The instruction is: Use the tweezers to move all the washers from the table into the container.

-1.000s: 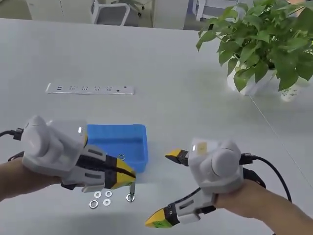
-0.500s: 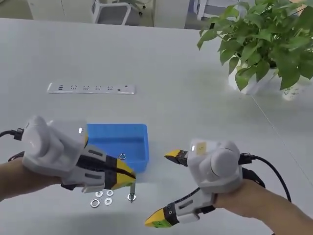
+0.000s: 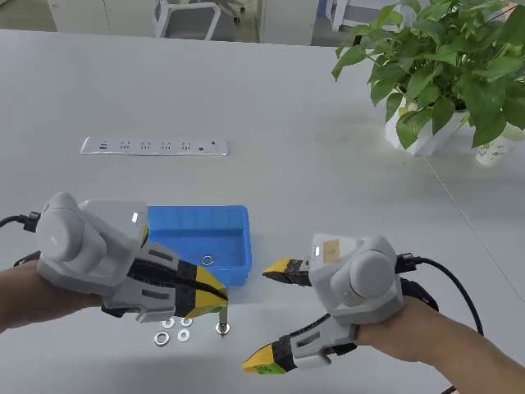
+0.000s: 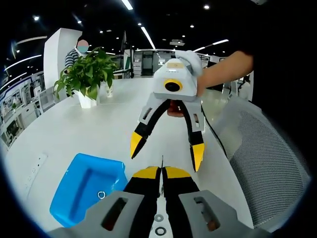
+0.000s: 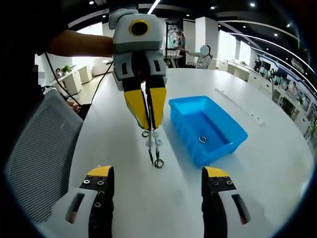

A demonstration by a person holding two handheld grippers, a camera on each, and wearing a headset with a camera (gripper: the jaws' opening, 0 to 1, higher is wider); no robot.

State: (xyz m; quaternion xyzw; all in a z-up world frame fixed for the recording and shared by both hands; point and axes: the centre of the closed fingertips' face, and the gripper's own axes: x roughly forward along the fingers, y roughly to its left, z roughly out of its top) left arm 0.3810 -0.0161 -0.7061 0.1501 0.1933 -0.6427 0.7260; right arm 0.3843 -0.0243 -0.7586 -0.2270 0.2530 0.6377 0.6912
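Observation:
My left gripper (image 3: 217, 300) is shut on thin metal tweezers (image 3: 222, 316), which point down at the table. In the right gripper view the tweezers (image 5: 151, 144) hang from the left gripper (image 5: 146, 106), and their tips meet a washer (image 5: 158, 162) lying on the table. Several more washers (image 3: 174, 330) lie just left of it. The blue container (image 3: 231, 215) stands behind them with one washer (image 3: 207, 261) inside. My right gripper (image 3: 271, 316) is open to the right of the tweezers, holding nothing.
A white power strip (image 3: 154, 147) lies behind the container. At the far right stands a potted plant (image 3: 439, 74). The left gripper view shows a mesh chair (image 4: 262, 168) at the table's edge. Chairs stand beyond the table's far edge.
My right gripper has drifted a little left, toward the tweezers. The left gripper and tweezers stay over the same washer.

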